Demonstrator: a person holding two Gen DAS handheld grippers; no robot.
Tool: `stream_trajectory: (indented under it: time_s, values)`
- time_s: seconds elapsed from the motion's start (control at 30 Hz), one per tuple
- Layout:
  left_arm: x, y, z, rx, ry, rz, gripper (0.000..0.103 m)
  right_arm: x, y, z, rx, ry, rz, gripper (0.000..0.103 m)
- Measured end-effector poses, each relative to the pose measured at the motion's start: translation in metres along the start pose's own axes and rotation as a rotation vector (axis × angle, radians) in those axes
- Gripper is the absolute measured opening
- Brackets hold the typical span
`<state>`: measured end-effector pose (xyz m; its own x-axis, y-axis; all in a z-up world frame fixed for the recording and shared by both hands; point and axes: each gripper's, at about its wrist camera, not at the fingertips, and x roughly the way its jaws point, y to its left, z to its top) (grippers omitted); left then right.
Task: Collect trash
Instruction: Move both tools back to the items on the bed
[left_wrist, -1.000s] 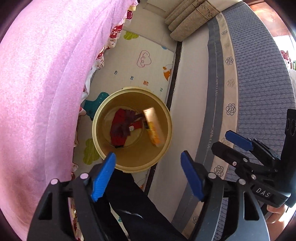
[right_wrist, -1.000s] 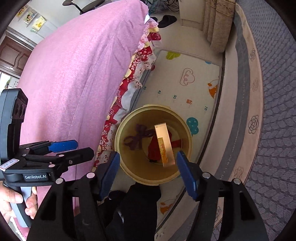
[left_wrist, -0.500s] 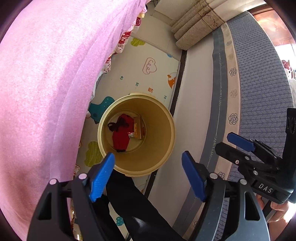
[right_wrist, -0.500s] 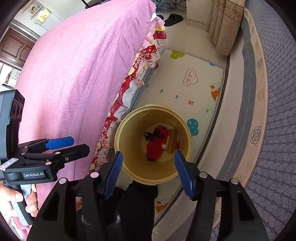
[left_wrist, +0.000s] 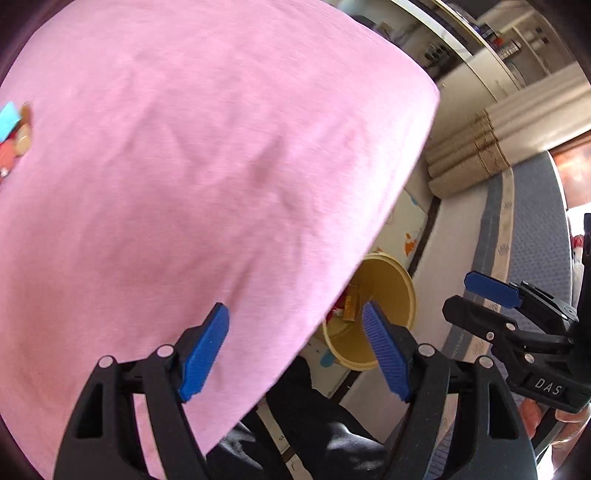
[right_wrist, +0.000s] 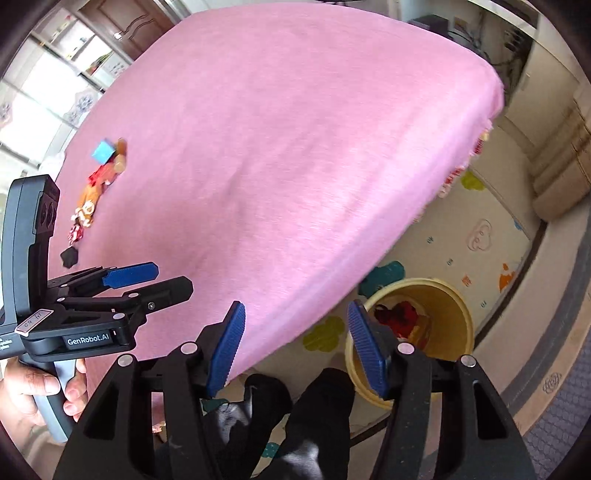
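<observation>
A yellow bin (right_wrist: 458, 314) stands on the floor beside the pink bed (right_wrist: 280, 155); it holds a red wrapper (right_wrist: 404, 310) and a tan box. In the left wrist view the bin (left_wrist: 391, 295) is half hidden by the bed edge. Several bits of trash lie at the bed's far left: a blue cube (right_wrist: 102, 151), orange and red wrappers (right_wrist: 88, 206) and a black piece (right_wrist: 69, 256). My left gripper (left_wrist: 295, 350) is open and empty over the bed edge. My right gripper (right_wrist: 295, 347) is open and empty, just left of the bin.
A play mat (right_wrist: 487, 240) with cartoon prints covers the floor by the bin. A grey patterned rug (left_wrist: 535, 229) lies to the right. Rolled beige mats (left_wrist: 465, 162) rest against the wall. The person's black-clad legs (right_wrist: 295, 421) are below the grippers.
The tan box has dropped into the bin. Both grippers have swung up and left from over the bin toward the bed top, bringing the trash on the bed into view.
</observation>
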<state>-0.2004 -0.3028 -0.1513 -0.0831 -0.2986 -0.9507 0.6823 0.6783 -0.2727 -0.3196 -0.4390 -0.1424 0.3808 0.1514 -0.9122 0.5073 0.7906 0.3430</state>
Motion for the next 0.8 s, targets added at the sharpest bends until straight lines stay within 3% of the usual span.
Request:
stream_trajectory:
  time_s: [0.17, 0.4, 0.7, 0.8]
  values:
    - [-0.054, 0.114, -0.011, -0.166, -0.081, 0.068, 0.074, 0.033, 0.118, 0.036, -0.192, 0.041, 0.072, 0.058]
    - [-0.108, 0.268, -0.051, -0.390, -0.148, 0.168, 0.074, 0.082, 0.267, 0.062, -0.385, 0.070, 0.156, 0.058]
    - [-0.153, 0.424, -0.072, -0.677, -0.242, 0.360, 0.075, 0.137, 0.409, 0.081, -0.587, 0.136, 0.217, 0.058]
    - [-0.150, 0.471, -0.073, -0.780, -0.235, 0.372, 0.075, 0.154, 0.445, 0.087, -0.662, 0.154, 0.222, 0.058]
